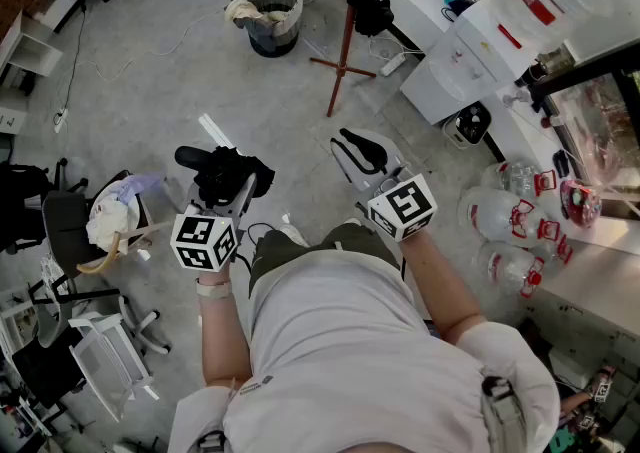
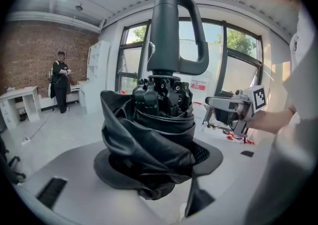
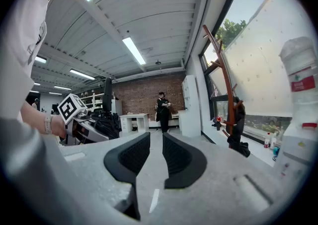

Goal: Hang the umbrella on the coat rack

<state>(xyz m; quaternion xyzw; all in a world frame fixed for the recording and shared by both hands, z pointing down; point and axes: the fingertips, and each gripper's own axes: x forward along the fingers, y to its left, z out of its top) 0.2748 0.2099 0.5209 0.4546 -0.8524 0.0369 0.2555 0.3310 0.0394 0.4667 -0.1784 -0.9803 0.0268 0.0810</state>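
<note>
The folded black umbrella [image 2: 149,134] sits in my left gripper [image 2: 159,162], whose jaws are closed on its bunched fabric; its dark hooked handle [image 2: 171,35] sticks out beyond the jaws. In the head view the umbrella [image 1: 232,173] is at the near left, over the grey floor [image 1: 180,91], with my left gripper [image 1: 225,189] just behind it. My right gripper [image 1: 362,153] is beside it to the right, apart from the umbrella. In the right gripper view, my right gripper [image 3: 155,155] has its jaws a narrow slit apart with nothing between them.

The coat rack [image 1: 346,21] stands well apart from the umbrella, far and a little right, a red-brown pole on spread legs with a dark bag [image 1: 374,3] hanging from it. A waste bin [image 1: 268,9] stands to its left and a white water dispenser [image 1: 450,66] to its right. Water bottles [image 1: 510,216] lie at the near right. A person in black [image 3: 163,111] stands by the far brick wall.
</note>
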